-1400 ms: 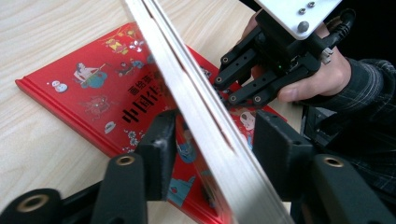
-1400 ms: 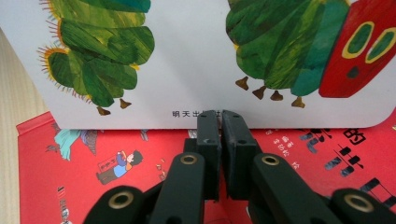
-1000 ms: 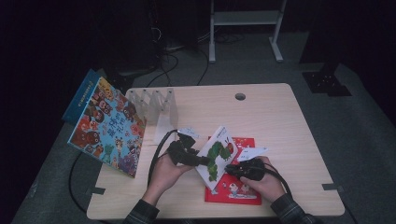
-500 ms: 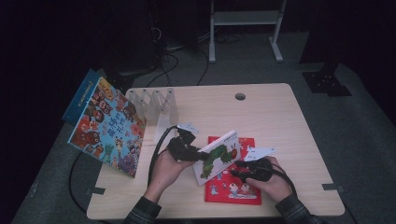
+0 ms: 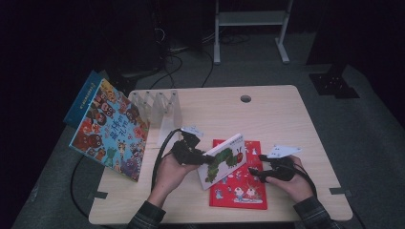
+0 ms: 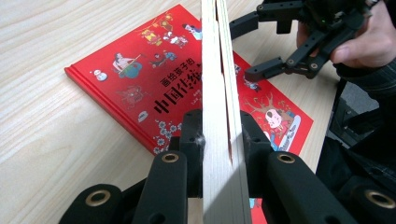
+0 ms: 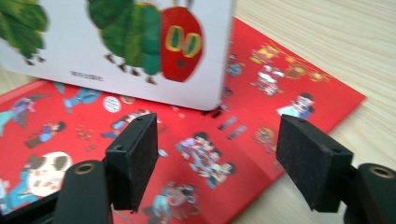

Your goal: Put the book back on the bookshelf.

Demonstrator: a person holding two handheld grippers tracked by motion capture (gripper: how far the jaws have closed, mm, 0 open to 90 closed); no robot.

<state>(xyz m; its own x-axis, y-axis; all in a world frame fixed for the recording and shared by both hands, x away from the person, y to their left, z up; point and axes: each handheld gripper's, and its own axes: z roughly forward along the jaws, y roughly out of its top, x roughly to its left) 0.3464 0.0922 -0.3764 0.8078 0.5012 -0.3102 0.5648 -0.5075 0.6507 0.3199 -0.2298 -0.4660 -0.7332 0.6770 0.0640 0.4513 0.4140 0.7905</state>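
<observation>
From the high view, your left tool [image 5: 203, 158] clamps the left edge of the white board book with the green caterpillar on its cover [image 5: 224, 160], and the book stands tilted over the left half of the flat red picture book with cartoon figures [image 5: 241, 183] that lies on the pale wooden table [image 5: 286, 124]. Your right tool [image 5: 260, 171] hovers just right of the caterpillar book, over the red one, and grips nothing. Both forearms come in low, with the left hand [image 5: 169, 171] curled under its tool and the right hand [image 5: 291, 179] resting near the red book's right edge. A slotted clear rack [image 5: 160, 107] stands well behind the red book, probably where the caterpillar book goes.

In the left gripper view, the jaws press on both faces of the caterpillar book [image 6: 219, 116], which rises straight up between them with its pages slightly parted. Keep that squeeze firm and near the spine side, so the pages don't fan out, and lift before you swing so the lower corner clears the red book [image 6: 154, 93]. Your other tool [image 6: 285, 46] sits beyond it, jaws spread.

In the right gripper view, the jaws stand wide apart with nothing between them, aimed at the red book [image 7: 261, 140] just below the caterpillar book's bottom edge [image 7: 140, 51]. Hold this hand level and ready to steady the far corner if the book tips.
</observation>
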